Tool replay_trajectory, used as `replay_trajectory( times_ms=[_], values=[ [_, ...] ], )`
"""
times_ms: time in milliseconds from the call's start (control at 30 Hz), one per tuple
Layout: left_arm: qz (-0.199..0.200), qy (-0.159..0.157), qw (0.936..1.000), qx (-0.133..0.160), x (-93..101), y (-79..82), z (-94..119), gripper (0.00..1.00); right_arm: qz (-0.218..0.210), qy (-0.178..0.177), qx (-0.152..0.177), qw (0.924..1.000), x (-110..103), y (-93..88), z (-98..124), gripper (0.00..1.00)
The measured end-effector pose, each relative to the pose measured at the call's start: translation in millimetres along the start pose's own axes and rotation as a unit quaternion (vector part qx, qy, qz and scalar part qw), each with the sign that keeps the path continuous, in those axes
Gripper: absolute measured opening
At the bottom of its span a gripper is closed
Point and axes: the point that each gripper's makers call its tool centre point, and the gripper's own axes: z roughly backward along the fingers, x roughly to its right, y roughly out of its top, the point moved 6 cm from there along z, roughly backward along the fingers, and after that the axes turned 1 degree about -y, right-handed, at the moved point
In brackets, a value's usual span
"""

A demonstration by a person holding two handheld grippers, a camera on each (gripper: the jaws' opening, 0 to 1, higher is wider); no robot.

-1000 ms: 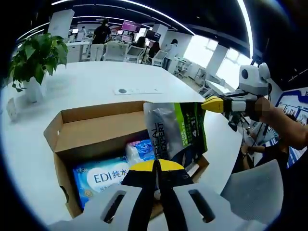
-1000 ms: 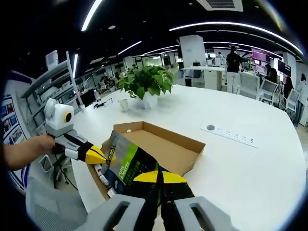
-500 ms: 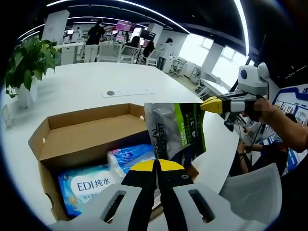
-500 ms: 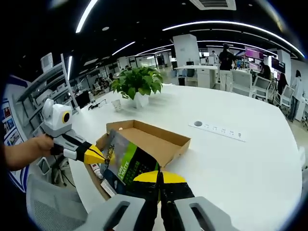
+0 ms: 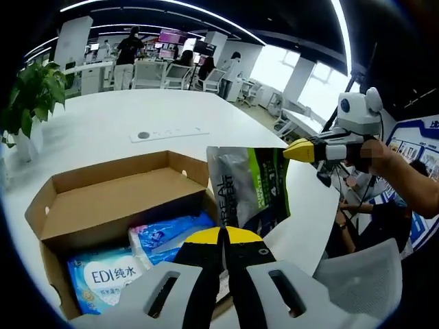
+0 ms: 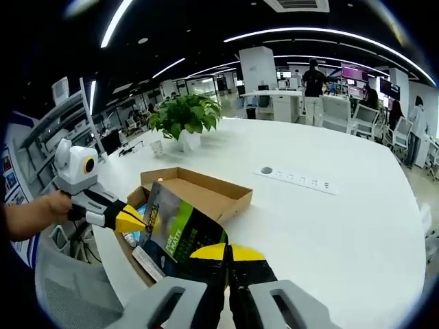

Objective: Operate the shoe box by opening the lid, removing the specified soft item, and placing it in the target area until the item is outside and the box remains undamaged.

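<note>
The open cardboard shoe box (image 5: 103,199) lies on the white table, lid folded back. Inside it are a blue "EDI" wipes pack (image 5: 103,277) and a second blue pack (image 5: 168,236). A grey-and-green soft bag (image 5: 250,185) hangs upright above the box's right end. My left gripper (image 5: 223,233) is shut on its lower edge. My right gripper (image 5: 293,151) comes in from the right, shut on the bag's top corner. In the right gripper view my right gripper (image 6: 226,250) clamps the bag (image 6: 182,229), the left gripper (image 6: 134,221) pinches its left corner, and the box (image 6: 199,192) lies behind.
A potted plant (image 6: 185,113) stands on the table beyond the box. A flat white power strip (image 6: 295,179) lies on the bare white tabletop (image 6: 343,233) to the right. A grey chair back (image 5: 357,274) is near the table edge. People and desks are far behind.
Both grippers still hold the bag and have shifted it sideways away from the box. The box now sits further left in both views, with more bare table showing.
</note>
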Motion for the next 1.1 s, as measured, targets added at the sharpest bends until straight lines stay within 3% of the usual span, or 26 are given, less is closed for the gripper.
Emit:
replay_trajectory(
  times_ms=[400, 1100],
  values=[
    [0.003, -0.007, 1.0000, -0.005, 15.7, -0.5, -27.7, 0.00, -0.004, -0.018, -0.016, 0.9997, 24.4, -11.4, 4.8, 0.00],
    [0.008, -0.004, 0.9997, -0.024, 25.7, 0.2, -74.1, 0.00, -0.021, -0.042, -0.046, 0.9978, 68.1, -35.9, -6.4, 0.00]
  ],
)
